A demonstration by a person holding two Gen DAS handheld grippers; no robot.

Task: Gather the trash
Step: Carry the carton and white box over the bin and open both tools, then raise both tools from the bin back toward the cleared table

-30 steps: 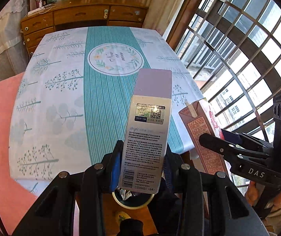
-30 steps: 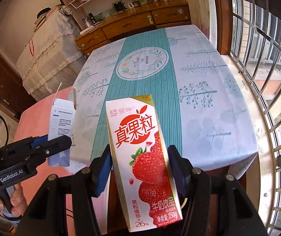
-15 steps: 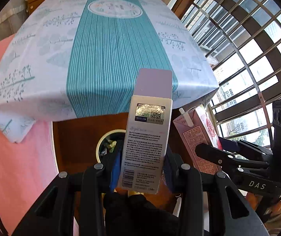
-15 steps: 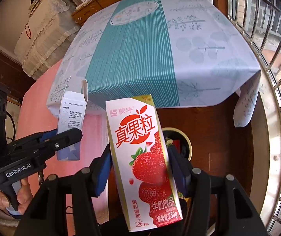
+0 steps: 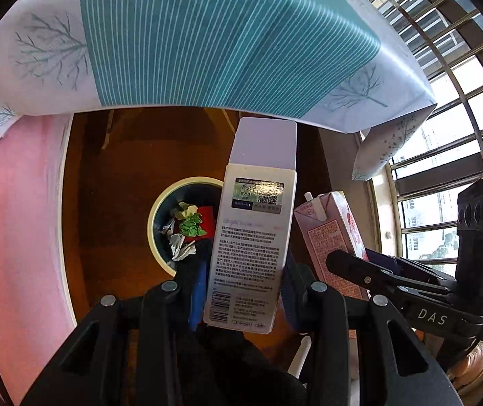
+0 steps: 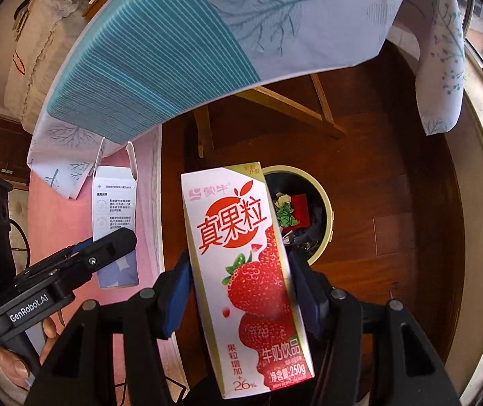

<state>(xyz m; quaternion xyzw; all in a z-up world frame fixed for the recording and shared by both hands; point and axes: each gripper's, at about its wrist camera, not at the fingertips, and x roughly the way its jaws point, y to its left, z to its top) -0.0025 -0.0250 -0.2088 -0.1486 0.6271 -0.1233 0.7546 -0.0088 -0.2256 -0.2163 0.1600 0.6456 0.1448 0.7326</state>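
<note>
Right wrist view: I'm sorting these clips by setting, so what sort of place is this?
Probably a room in a home, a dining or living area. A table under a teal-striped tablecloth stands on a dark wood floor, a small waste bin sits beside it, and barred windows line one side.
</note>
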